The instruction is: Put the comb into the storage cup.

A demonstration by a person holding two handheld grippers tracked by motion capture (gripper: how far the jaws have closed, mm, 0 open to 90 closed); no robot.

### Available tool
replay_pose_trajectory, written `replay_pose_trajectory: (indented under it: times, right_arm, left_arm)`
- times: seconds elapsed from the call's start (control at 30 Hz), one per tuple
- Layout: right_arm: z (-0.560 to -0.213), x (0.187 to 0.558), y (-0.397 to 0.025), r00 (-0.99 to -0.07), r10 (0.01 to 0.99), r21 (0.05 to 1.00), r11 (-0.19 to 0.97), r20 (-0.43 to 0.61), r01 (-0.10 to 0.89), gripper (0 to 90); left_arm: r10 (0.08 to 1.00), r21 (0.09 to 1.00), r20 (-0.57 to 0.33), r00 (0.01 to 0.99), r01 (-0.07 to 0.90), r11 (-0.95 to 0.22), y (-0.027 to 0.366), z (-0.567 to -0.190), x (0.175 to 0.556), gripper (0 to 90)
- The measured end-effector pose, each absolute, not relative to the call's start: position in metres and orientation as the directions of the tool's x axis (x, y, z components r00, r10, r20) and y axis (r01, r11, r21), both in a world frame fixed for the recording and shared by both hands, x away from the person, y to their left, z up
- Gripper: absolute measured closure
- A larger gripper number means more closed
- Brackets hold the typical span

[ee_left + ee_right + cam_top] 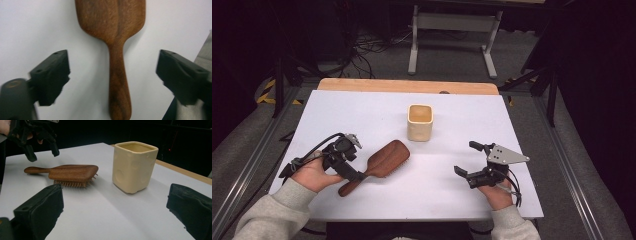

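Nearest the front edge of the white table (377,107), the left gripper (349,167) hangs over the wooden hairbrush (379,164)'s handle, jaws spread wide either side, not touching; the right gripper (468,159) hovers near the right edge, jaws apart, empty; farther back, mid-table, stands the cream cup (420,122).

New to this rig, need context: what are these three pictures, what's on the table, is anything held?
No robot arm: a person holds a two-jaw claw in each hand. The high view looks down on the white table; the other two come from cameras riding on each claw. The left claw hangs open over the handle of a wooden hairbrush lying bristles down, jaws either side, not touching it. The right claw is open too, facing a cream square cup standing upright beyond the brush. Nothing is held.
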State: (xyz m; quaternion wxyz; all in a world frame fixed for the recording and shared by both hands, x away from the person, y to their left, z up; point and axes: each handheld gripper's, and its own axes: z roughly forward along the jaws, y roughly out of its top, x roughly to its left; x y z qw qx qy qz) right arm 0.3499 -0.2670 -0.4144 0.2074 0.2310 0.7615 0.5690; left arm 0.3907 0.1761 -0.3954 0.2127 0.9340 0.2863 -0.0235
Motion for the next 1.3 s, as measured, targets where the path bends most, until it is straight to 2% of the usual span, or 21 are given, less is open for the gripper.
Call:
replay_pose_trajectory:
  times: [0.1, 0.33, 0.5, 0.57, 0.77, 1.07, 1.3]
  right_arm:
    - [-0.414, 0.350, -0.267, -0.807, 0.588, 0.963, 0.245, -0.052, 0.116, 1.3]
    - [-0.414, 0.349, -0.267, -0.808, 0.586, 0.962, 0.247, -0.054, 0.114, 1.3]
    - [-0.414, 0.349, -0.267, -0.808, 0.586, 0.962, 0.248, -0.056, 0.113, 1.3]
    - [-0.414, 0.349, -0.266, -0.810, 0.584, 0.962, 0.248, -0.055, 0.113, 1.3]
    - [-0.414, 0.349, -0.266, -0.810, 0.583, 0.961, 0.251, -0.057, 0.113, 1.3]
    - [-0.415, 0.349, -0.266, -0.812, 0.582, 0.961, 0.251, -0.056, 0.113, 1.3]
    - [-0.415, 0.349, -0.266, -0.813, 0.580, 0.961, 0.253, -0.058, 0.112, 1.3]
  left_arm:
    - [0.536, 0.400, -0.169, 0.827, 0.554, -0.730, 0.172, -0.394, 0.386, 0.6]
    - [0.555, 0.433, -0.154, 0.818, 0.560, -0.706, 0.164, -0.398, 0.379, 0.0]
    - [0.567, 0.425, -0.153, 0.809, 0.572, -0.701, 0.162, -0.403, 0.377, 0.3]
    - [0.540, 0.425, -0.170, 0.824, 0.556, -0.714, 0.160, -0.409, 0.377, 0.3]
    - [0.575, 0.415, -0.151, 0.804, 0.579, -0.702, 0.158, -0.416, 0.379, 0.4]
    - [0.593, 0.402, -0.150, 0.791, 0.597, -0.694, 0.156, -0.425, 0.382, 5.4]
    - [0.592, 0.379, -0.134, 0.794, 0.593, -0.710, 0.151, -0.434, 0.383, 14.1]
